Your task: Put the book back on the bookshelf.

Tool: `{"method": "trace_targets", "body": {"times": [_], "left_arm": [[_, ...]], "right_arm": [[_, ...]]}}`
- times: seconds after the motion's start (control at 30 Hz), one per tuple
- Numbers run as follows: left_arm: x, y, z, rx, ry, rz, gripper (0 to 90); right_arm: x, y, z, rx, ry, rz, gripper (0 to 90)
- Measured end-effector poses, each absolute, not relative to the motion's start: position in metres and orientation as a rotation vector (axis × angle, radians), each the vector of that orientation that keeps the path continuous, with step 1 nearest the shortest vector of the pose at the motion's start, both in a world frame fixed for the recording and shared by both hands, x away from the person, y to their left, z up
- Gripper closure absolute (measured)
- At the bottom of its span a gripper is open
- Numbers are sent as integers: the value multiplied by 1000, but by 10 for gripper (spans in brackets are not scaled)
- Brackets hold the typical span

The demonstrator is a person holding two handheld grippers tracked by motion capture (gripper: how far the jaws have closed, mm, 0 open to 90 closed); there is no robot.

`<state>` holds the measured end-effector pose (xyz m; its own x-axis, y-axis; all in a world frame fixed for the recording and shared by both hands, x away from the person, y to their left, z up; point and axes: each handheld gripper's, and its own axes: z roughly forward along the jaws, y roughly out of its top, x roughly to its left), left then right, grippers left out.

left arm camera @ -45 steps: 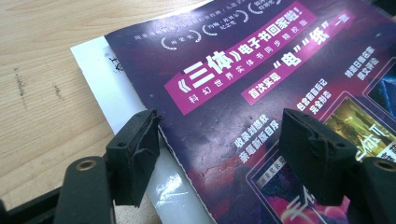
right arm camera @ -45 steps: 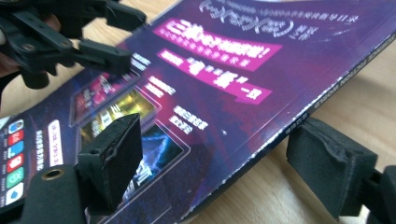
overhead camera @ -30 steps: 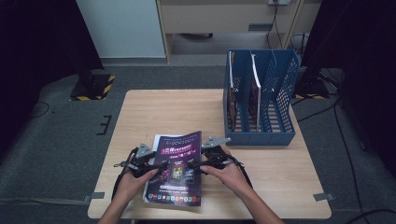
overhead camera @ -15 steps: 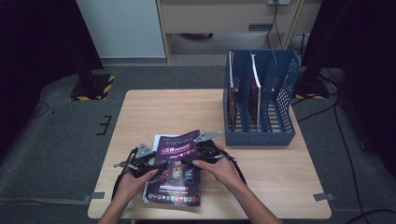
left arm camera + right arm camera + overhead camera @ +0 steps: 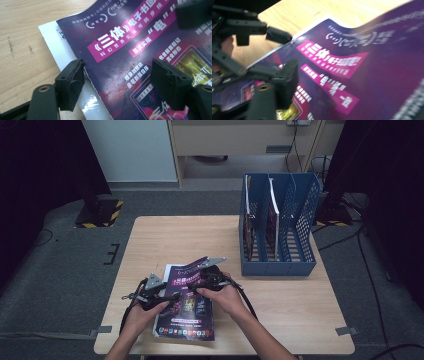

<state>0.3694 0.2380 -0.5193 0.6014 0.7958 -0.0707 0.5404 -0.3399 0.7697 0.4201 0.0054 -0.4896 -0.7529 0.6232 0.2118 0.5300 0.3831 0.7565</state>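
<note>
Magazine (image 5: 186, 306) lay at table's (image 5: 165, 235) near edge, left gripper (image 5: 117, 82) spread astride its left edge, apparently steadying it, while right gripper (image 5: 204, 281), jaws just closing, lifted the curling cover; grip unclear.

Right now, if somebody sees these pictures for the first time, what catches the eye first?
Most striking is the purple magazine lying on the near part of the wooden table, with a claw at each side: the left claw at its left edge and the right claw by its lifted top-right corner. Next comes the blue file rack at the table's far right, with magazines standing in it.
</note>
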Motion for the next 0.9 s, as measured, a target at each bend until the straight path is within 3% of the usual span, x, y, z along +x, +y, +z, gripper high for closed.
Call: {"method": "trace_targets", "body": {"times": [0.1, 0.33, 0.9], "left_arm": [[370, 238, -519, 2036, 1054, 408, 237], [371, 237, -519, 2022, 1051, 387, 215], [372, 241, -517, 1975, 1082, 350, 192]], "right_arm": [[424, 2, -488, 1088, 2482, 1340, 550], [431, -8, -480, 1102, 2422, 1407, 739], [434, -11, -458, 1001, 2356, 1422, 793]]}}
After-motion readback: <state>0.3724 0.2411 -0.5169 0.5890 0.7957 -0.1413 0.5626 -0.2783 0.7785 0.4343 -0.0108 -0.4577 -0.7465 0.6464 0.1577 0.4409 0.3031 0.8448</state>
